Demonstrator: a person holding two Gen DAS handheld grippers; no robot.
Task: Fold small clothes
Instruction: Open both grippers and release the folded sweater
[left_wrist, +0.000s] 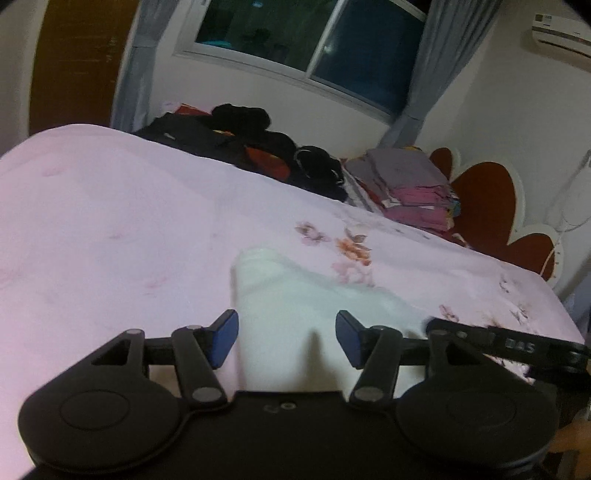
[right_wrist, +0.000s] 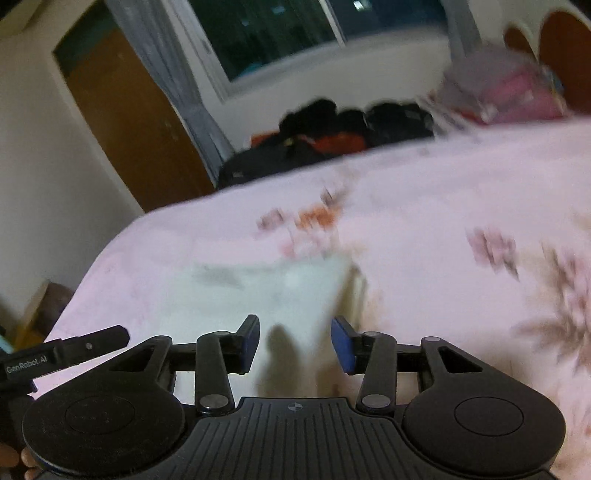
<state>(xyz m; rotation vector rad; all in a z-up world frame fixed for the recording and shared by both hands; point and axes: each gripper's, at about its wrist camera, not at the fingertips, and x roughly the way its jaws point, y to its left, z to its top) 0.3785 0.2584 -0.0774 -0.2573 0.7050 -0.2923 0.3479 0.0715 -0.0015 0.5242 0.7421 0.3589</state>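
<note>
Apparently folded white garment (left_wrist: 291, 317) on pink bedspread (left_wrist: 110, 229)

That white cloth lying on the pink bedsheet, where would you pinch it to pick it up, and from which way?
Probably at a free near corner of the small white cloth garment, coming low from the bed's near edge. It lies flat on the pink flowered bedsheet, so only its thin edges give the pads something to close on. The left gripper and the right gripper both stand open above it, neither holding anything.
</note>
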